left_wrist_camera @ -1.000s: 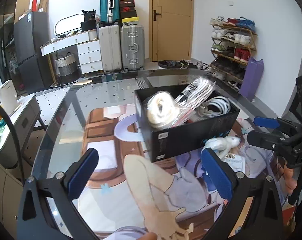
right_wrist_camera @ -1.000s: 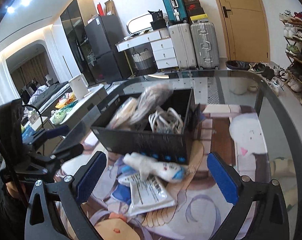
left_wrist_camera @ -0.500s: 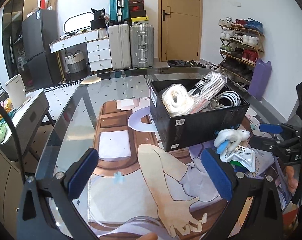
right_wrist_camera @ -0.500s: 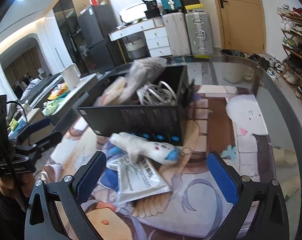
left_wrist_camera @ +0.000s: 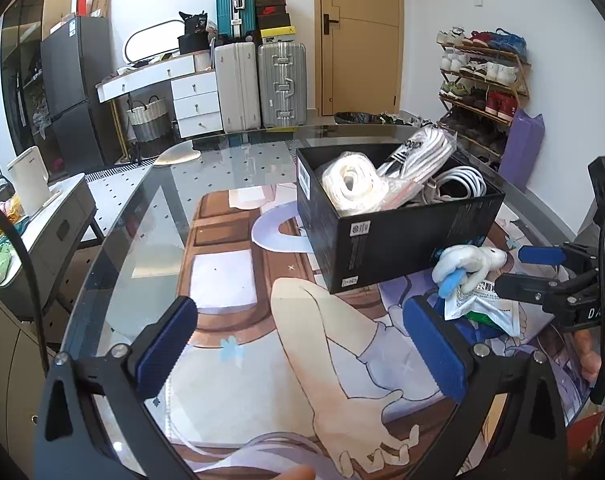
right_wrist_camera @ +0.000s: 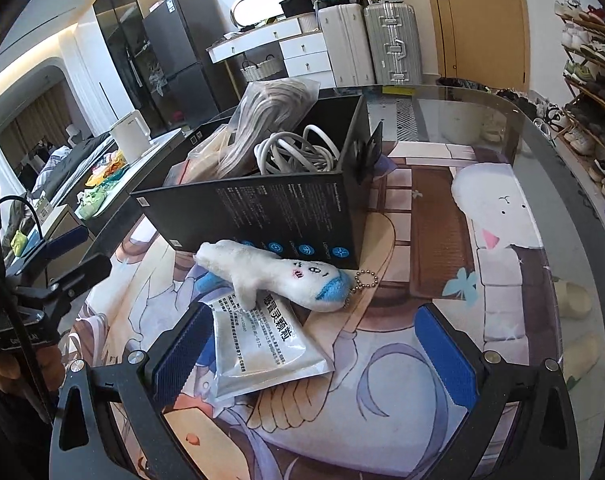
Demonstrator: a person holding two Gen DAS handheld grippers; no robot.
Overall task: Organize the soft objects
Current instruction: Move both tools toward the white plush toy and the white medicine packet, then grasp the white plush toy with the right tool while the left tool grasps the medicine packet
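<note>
Right hand-held gripper [right_wrist_camera: 310, 348] wide apart, empty, low over glass worktop [right_wrist_camera: 542, 168] with printed mat [right_wrist_camera: 434, 216]. White plush toy [right_wrist_camera: 278, 276] with blue end and bead chain lies on a silvery pouch [right_wrist_camera: 262, 348], just in front of black box [right_wrist_camera: 270, 208]. Pouch's left edge sits by the left finger pad [right_wrist_camera: 178, 356]. Box holds white cable coil [right_wrist_camera: 298, 154] and bagged items [right_wrist_camera: 262, 120]. Left hand-held gripper [right_wrist_camera: 68, 252] at far left, jaws apart, empty.
</note>
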